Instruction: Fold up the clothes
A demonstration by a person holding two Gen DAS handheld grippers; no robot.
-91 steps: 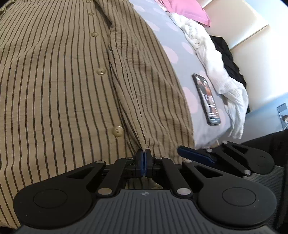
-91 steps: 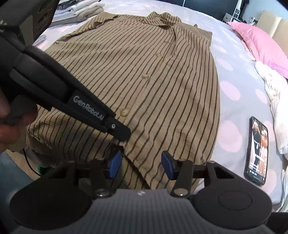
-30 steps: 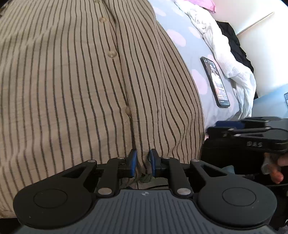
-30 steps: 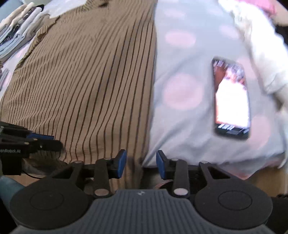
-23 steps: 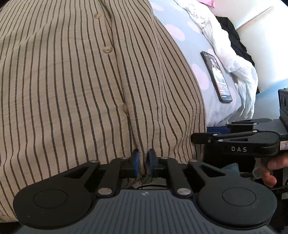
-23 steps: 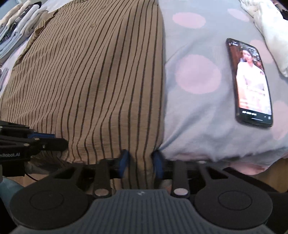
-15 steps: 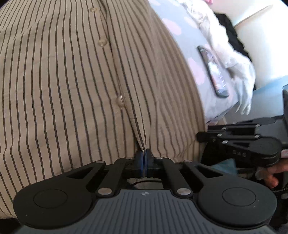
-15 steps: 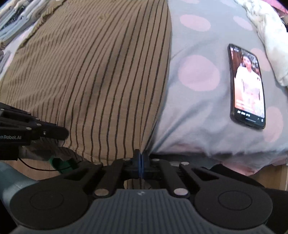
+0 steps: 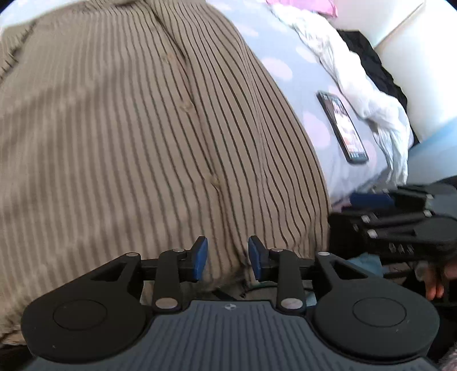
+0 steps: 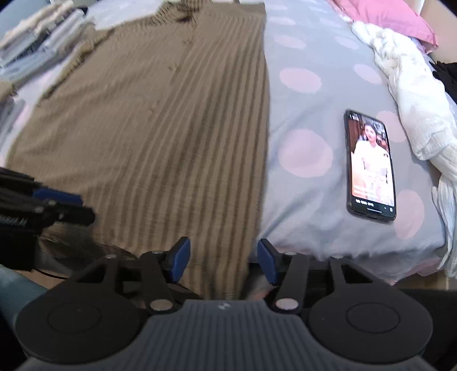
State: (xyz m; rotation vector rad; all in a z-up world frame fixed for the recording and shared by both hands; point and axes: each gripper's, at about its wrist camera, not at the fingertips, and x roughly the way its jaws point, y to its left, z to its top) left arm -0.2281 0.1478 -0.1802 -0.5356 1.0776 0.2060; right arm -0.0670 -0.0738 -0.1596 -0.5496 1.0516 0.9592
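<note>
A tan shirt with dark stripes [image 9: 128, 137] lies spread buttoned-side up on the bed, its hem hanging over the near edge. It also shows in the right wrist view [image 10: 160, 137]. My left gripper [image 9: 227, 256] is open at the hem near the button placket, holding nothing. My right gripper [image 10: 222, 258] is open at the hem's right corner, with cloth between the jaws but not pinched. The right gripper shows at the right of the left wrist view [image 9: 400, 219]; the left gripper shows at the left of the right wrist view [image 10: 42, 205].
A phone [image 10: 370, 165] with a lit screen lies on the grey, pink-dotted bedsheet [image 10: 308, 114] right of the shirt. A white crumpled garment [image 10: 414, 94] and a pink pillow [image 10: 385, 14] lie further right. Folded clothes [image 10: 37, 51] are stacked at the far left.
Both grippers were shut on the shirt's hem half a second ago and have now opened and let it go. Both views have pulled back a little; the shirt lies flatter.
</note>
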